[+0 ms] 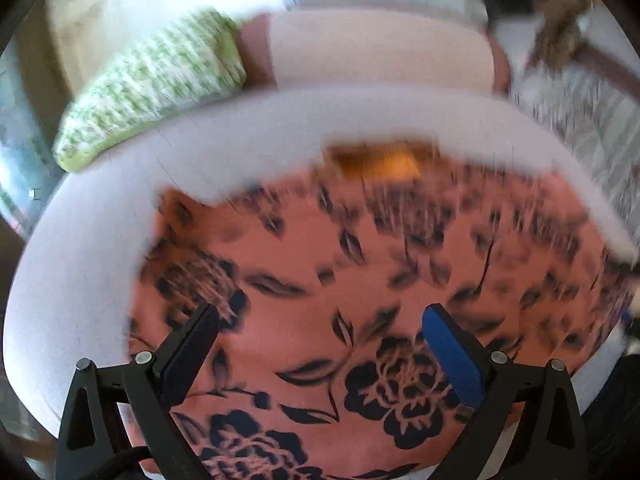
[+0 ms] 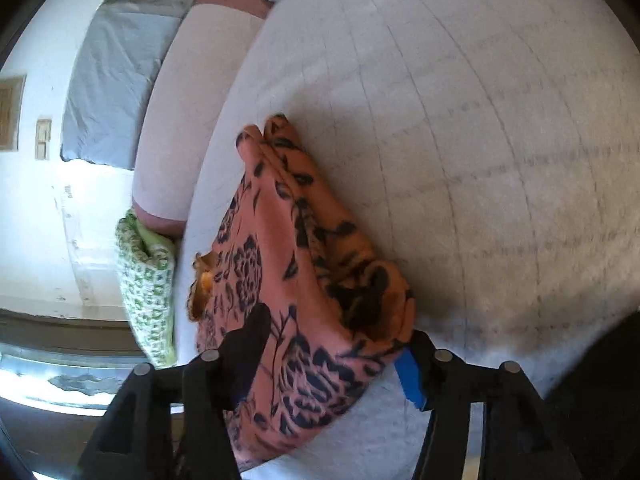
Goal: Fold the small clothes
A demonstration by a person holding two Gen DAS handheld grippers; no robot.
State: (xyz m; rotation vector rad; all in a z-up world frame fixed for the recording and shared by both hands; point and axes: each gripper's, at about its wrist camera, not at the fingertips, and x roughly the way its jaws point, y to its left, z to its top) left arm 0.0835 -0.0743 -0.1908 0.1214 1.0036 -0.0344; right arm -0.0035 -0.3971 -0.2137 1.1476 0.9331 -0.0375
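**Status: both tools over garment on bed**

Left tool (image 1: 320,320): fingers spread apart above the salmon-pink cloth garment with dark navy flower print (image 1: 360,280), gripping nothing. Right tool (image 2: 332,340): fingers apart, with a bunched fold of the same garment (image 2: 288,260) between them; contact cannot be confirmed. The garment lies on the white quilted bed cover (image 2: 480,140). Farther off: a green-and-white patterned pillow (image 1: 152,84) and a pale pink cushion (image 1: 380,52).

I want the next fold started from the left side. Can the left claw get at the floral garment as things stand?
Probably yes. The left claw is open right over the floral garment, which lies spread on the white bed cover. Nothing sits between its fingers and the cloth, though the view is blurred.
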